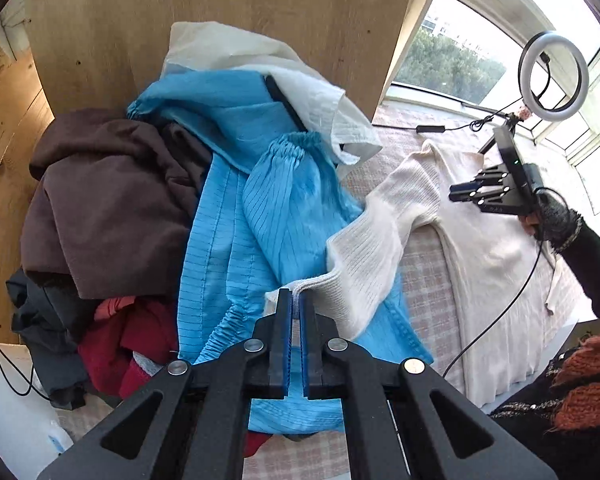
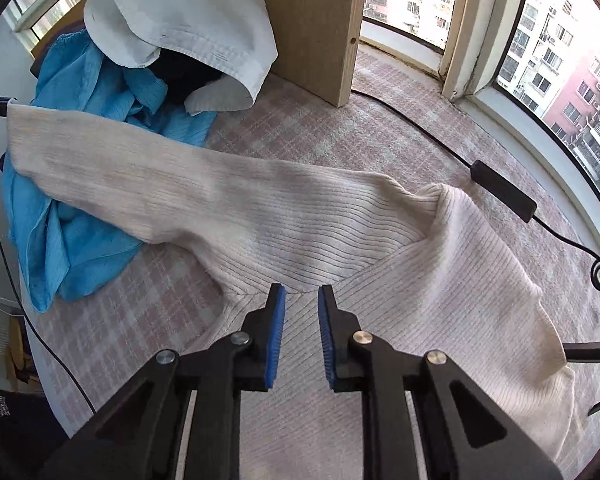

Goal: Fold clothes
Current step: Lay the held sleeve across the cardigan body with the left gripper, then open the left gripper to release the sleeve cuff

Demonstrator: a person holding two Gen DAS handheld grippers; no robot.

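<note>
The cream ribbed knit sweater [image 2: 400, 264] lies spread on the pink-and-white checked fabric surface [image 2: 300, 136], its body flat toward the window side and one long sleeve [image 2: 160, 184] stretched out across the crumpled bright-blue striped garment [image 1: 236, 216] toward the heap of clothes. The left gripper [image 1: 296, 300] is clenched on the ribbed cuff [image 1: 312, 284] of that sleeve, the knit edge pinched between the blue pads. The right gripper [image 2: 301, 296] hangs released over the sweater near the armpit seam, jaws standing apart with nothing between them; whether its tips touch the knit cannot be told. The heap beside the sweater holds a dark-brown fabric piece [image 1: 112, 200], a dark-red garment [image 1: 128, 344], a dark-grey garment [image 1: 44, 312] and a white woven shirt [image 1: 300, 80], all leaning against the light wooden panel [image 1: 220, 8]. Judged risks: the sleeve rests on the blue garment, so carrying the cuff across may drag that garment onto the sweater body; the pinch sits at the very edge of the cuff and could slip under tension; a loose knit may stretch or bunch at the shoulder if nothing pins it there. A black cable with inline block [image 2: 504, 192] runs close to the sweater and could snag it.
</note>
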